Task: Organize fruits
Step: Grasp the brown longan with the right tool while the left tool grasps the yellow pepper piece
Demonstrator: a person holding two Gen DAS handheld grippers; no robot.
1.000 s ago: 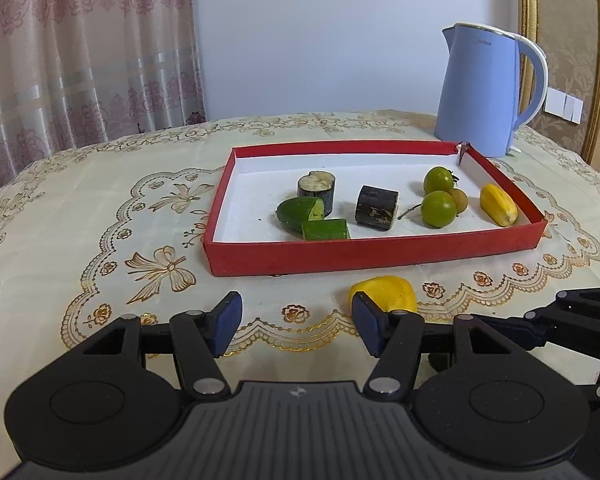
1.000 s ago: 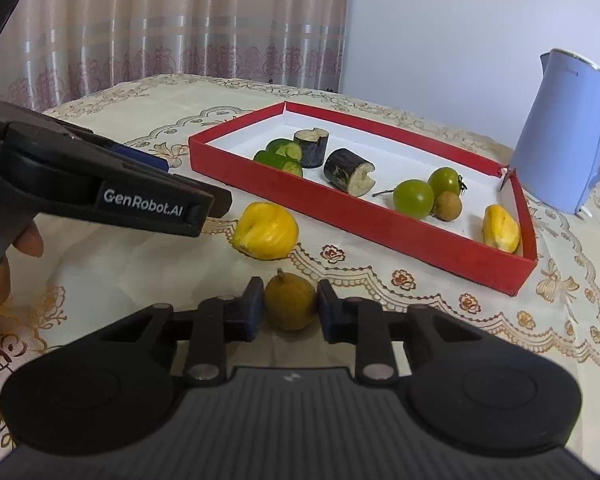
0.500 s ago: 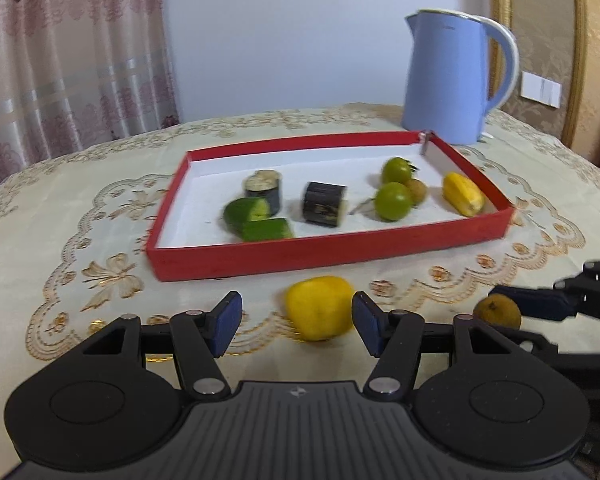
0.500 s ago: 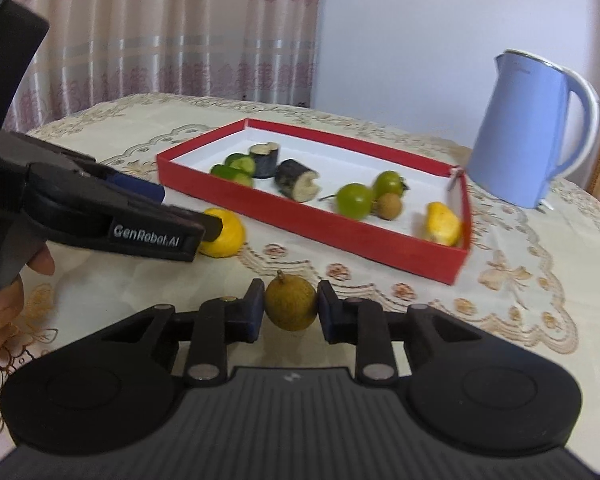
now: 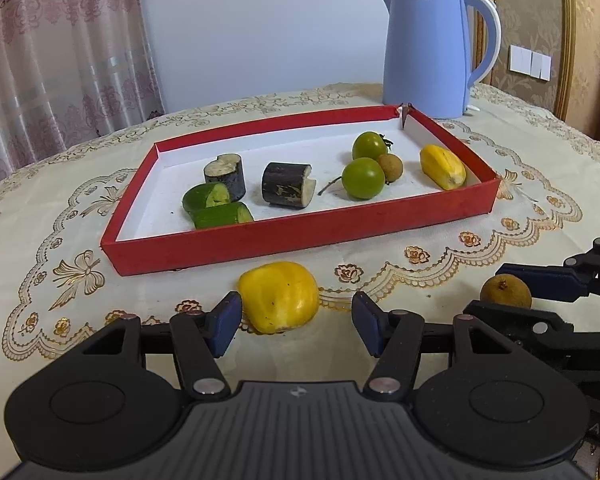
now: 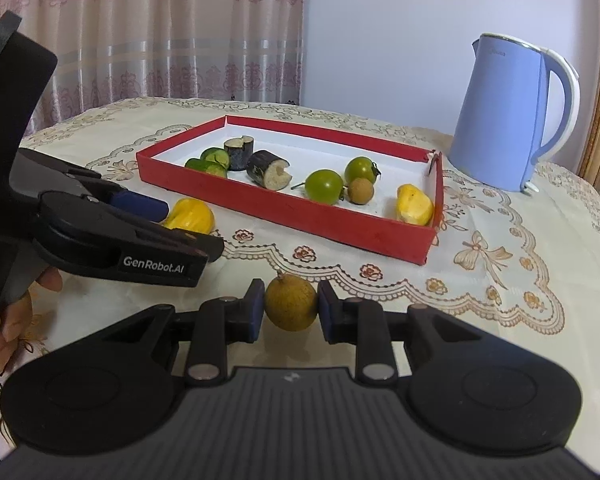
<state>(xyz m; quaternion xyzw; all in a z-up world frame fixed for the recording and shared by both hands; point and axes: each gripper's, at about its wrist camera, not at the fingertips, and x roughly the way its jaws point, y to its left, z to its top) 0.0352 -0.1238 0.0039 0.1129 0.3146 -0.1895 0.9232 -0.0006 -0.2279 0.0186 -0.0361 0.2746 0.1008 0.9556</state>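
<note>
A red tray [image 5: 300, 236] with a white floor holds two green tomatoes [image 5: 363, 178], a small brown longan [image 5: 391, 165], a yellow fruit piece [image 5: 443, 166], cucumber pieces [image 5: 216, 208] and dark eggplant chunks [image 5: 286, 186]. A yellow fruit [image 5: 279, 297] lies on the tablecloth in front of the tray. My left gripper [image 5: 296, 322] is open with this fruit between its fingers, nearer the left one. My right gripper [image 6: 290, 308] is shut on a brown longan [image 6: 290, 307], which also shows in the left wrist view [image 5: 505, 290], held above the cloth.
A blue electric kettle [image 5: 428, 48] stands behind the tray's far right corner. The table has a cream embroidered cloth [image 5: 60, 240]. Curtains hang at the back left. My left gripper's body [image 6: 100, 236] fills the left of the right wrist view.
My left gripper has swung right and closed in, so the yellow fruit now sits between its open fingers. My right gripper has lifted the longan off the cloth.
</note>
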